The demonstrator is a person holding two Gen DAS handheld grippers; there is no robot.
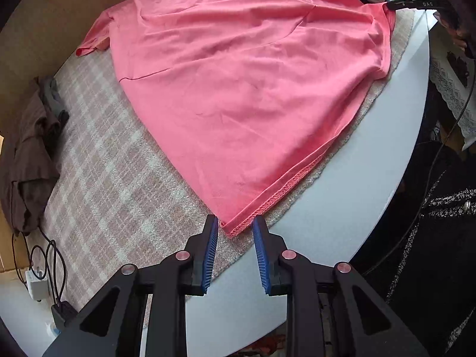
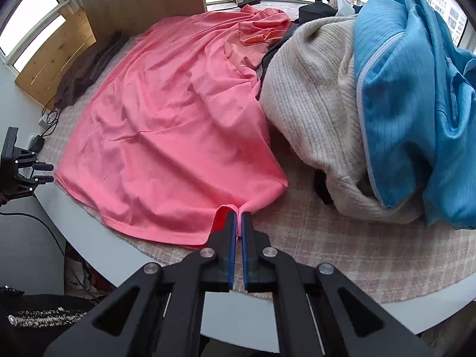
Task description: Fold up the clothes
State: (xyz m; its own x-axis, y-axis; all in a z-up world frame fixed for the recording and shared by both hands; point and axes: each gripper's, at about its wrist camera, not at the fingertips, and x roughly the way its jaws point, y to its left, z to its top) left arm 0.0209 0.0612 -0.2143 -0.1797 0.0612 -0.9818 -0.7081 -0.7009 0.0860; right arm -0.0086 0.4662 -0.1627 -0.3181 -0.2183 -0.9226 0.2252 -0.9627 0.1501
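Shirt [image 1: 244, 89] lies lengthwise away; right tongs [image 2: 237, 218] pinch its hem, left tongs [image 1: 235, 229] narrowly parted.

Both wrist cameras look steeply down, close, from opposite hem corners, sharing the pink shirt [image 1: 238, 89].
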